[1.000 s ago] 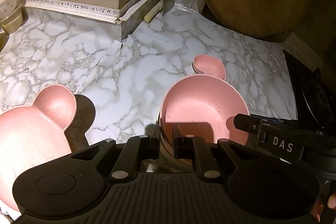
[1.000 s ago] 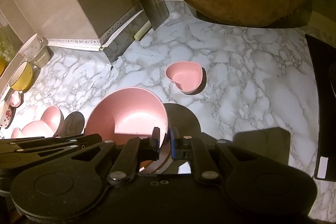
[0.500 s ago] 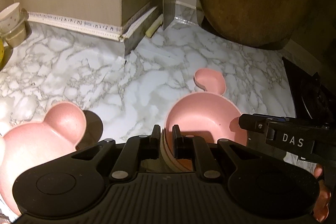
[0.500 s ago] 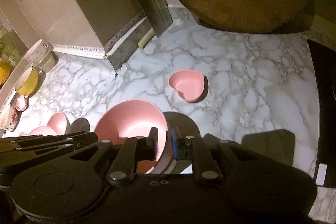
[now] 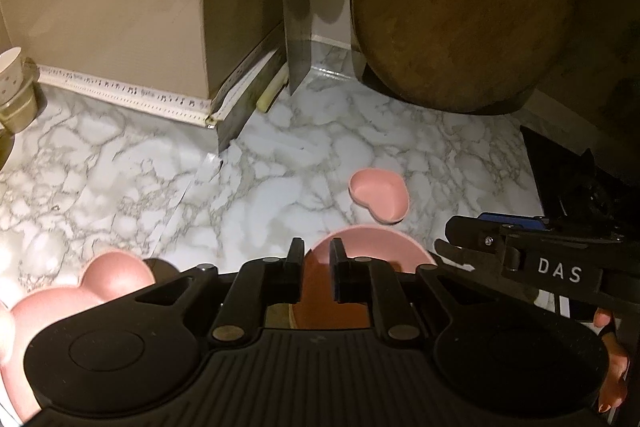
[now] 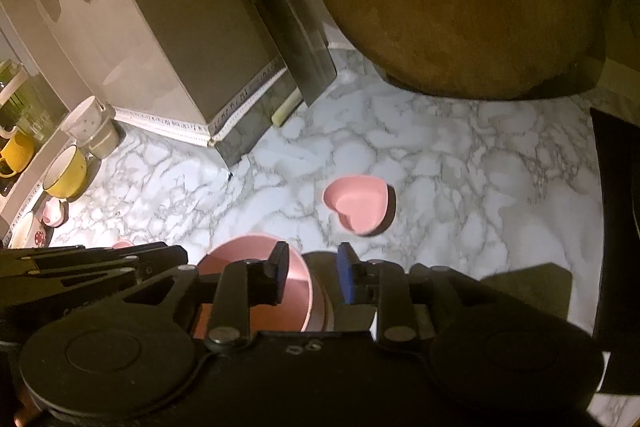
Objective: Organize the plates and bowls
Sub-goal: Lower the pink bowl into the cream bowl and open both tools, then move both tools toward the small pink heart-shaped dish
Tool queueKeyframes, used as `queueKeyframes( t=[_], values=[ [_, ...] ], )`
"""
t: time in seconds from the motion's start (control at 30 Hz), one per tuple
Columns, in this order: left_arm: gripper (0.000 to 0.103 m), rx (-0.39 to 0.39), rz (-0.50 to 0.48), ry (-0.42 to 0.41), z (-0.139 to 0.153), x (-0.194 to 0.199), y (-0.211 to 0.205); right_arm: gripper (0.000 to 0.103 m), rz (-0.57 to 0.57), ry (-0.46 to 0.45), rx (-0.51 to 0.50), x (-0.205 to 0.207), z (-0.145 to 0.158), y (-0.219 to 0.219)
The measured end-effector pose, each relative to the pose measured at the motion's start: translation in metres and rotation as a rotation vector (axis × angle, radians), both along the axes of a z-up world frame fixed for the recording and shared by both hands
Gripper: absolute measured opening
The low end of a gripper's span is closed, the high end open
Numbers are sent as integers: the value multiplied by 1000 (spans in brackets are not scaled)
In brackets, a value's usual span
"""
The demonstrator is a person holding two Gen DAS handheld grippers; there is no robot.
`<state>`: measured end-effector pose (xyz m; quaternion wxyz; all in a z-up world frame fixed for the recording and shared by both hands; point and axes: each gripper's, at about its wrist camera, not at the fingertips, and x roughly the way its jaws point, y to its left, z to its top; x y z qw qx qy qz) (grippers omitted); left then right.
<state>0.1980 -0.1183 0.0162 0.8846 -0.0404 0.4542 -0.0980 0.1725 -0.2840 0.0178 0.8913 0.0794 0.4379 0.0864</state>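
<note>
- "DAS" reads on my right tool.
- My left tool, jaws narrowly parted, straddles the round pink bowl's rim.
- Right tool spread beside the bowl; heart dish on worktop.

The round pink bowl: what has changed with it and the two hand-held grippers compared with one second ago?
Both grippers have opened. The right hand-held gripper had its fingers shut on the rim of the round pink bowl and now stands open astride it. The left hand-held gripper has loosened as well. Both views have drawn back. The heart-shaped dish and the bear-shaped plate have stayed in place.
</note>
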Motion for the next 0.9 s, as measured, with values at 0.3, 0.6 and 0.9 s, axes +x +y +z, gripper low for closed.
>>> queueKeyframes(
  t=[0.3, 0.6, 0.9],
  values=[
    [61, 12, -8, -49, 6, 19, -12, 53, 10, -45, -4, 12, 8, -17],
    [68, 7, -6, -15, -5, 51, -20, 82, 13, -36, -6, 27, -1, -32],
    [73, -34, -22, 75, -26, 90, -27, 95, 13, -9, 14, 50, -18, -50]
  ],
)
